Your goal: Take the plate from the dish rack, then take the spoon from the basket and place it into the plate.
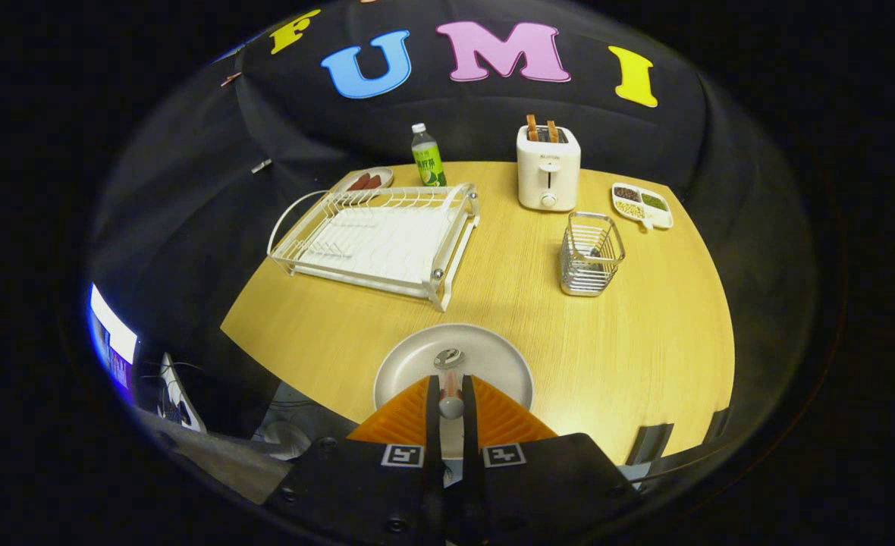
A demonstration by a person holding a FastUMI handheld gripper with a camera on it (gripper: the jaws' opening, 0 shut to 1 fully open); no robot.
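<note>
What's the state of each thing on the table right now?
gripper: shut on spoon, over the plate
spoon: held between the fingers, bowl end above the plate
plate: flat on table, out of the rack
dish rack: empty
basket: upright, looks empty
toaster: two slices sticking up
bottle: upright, capped

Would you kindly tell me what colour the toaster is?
The toaster is cream white, seen best in the gripper view, beyond the fingers.

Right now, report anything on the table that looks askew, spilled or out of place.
Nothing stands out. The plate lies flat on the table, the dish rack and basket stand upright, nothing spilled. The claw is shut on the spoon over the plate.
</note>
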